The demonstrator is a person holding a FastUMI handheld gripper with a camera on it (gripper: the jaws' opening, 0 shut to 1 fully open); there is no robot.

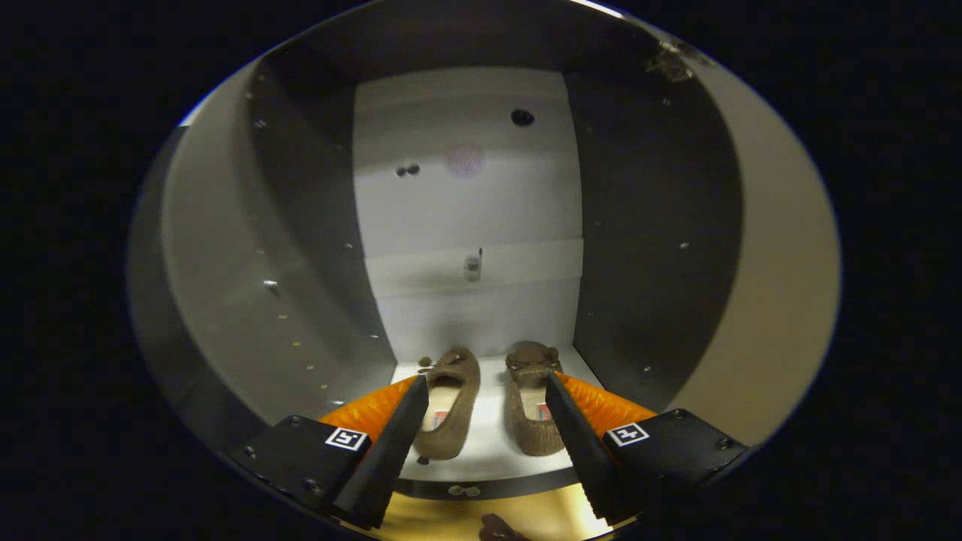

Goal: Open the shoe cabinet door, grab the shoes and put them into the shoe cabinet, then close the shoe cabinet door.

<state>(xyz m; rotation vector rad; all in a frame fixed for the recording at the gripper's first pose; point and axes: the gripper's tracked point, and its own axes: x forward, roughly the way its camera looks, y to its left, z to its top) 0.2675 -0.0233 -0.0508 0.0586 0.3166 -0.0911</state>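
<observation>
Inside the open shoe cabinet [301,225], a pair of brown shoes [488,402] is seen standing side by side on the white bottom shelf [488,443], toes pointed toward the white back panel [466,195]. The left shoe [449,409] and the right shoe [532,406] are set slightly apart, with a strip of bare shelf between them. The gripper [487,391] is held spread wide, released, with nothing clasped. Its two black fingers [391,443] are seen flanking the pair from outside: the left finger overlaps the outer edge of the left shoe in view, and the right finger overlaps the outer edge of the right shoe; whether either finger touches a shoe cannot be told. Orange parts [368,409] are noted behind each finger, and a small square black-and-white marker [346,438] is carried on each black finger mount. The dark grey side walls [646,225] of the cabinet are dotted with rows of small holes. A round dark hole [522,117] and a small metal fitting [472,267] are recorded on the back panel. A hinge [670,64] is seen at the upper right edge of the opening. A yellowish floor [466,518] is visible beneath the front edge of the shelf.
</observation>
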